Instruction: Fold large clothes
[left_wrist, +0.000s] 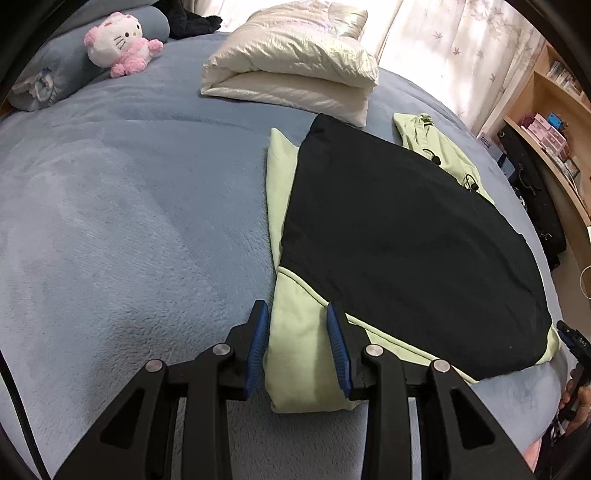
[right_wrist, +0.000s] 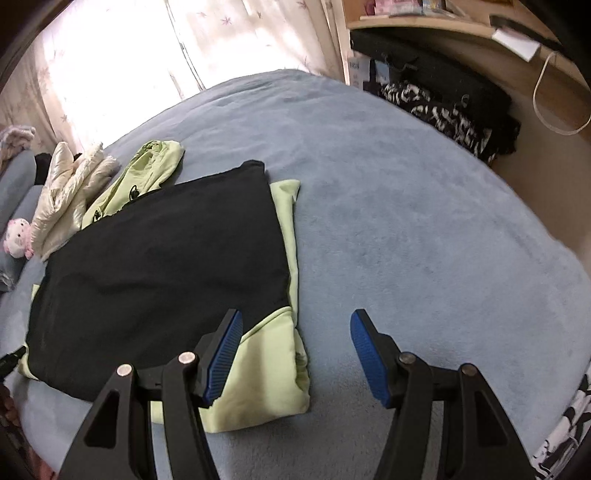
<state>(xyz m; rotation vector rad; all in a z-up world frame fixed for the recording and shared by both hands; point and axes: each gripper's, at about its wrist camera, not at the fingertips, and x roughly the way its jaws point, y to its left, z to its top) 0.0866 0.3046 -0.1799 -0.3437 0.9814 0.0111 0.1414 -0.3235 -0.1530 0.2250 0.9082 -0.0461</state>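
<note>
Left wrist view: left hand-held gripper, jaws partly open and holding nothing, straddles the near corner of the folded black-and-green jacket on the bed. Right wrist view: right hand-held gripper, wide open and empty, hovers above the jacket's near right corner.

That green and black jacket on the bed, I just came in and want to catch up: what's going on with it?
A person is folding the green and black jacket on the blue bed cover with tongs in each hand. The left tongs straddle its near green corner, open; the right tongs hover open over the opposite near corner. A folded cream jacket lies behind.
</note>
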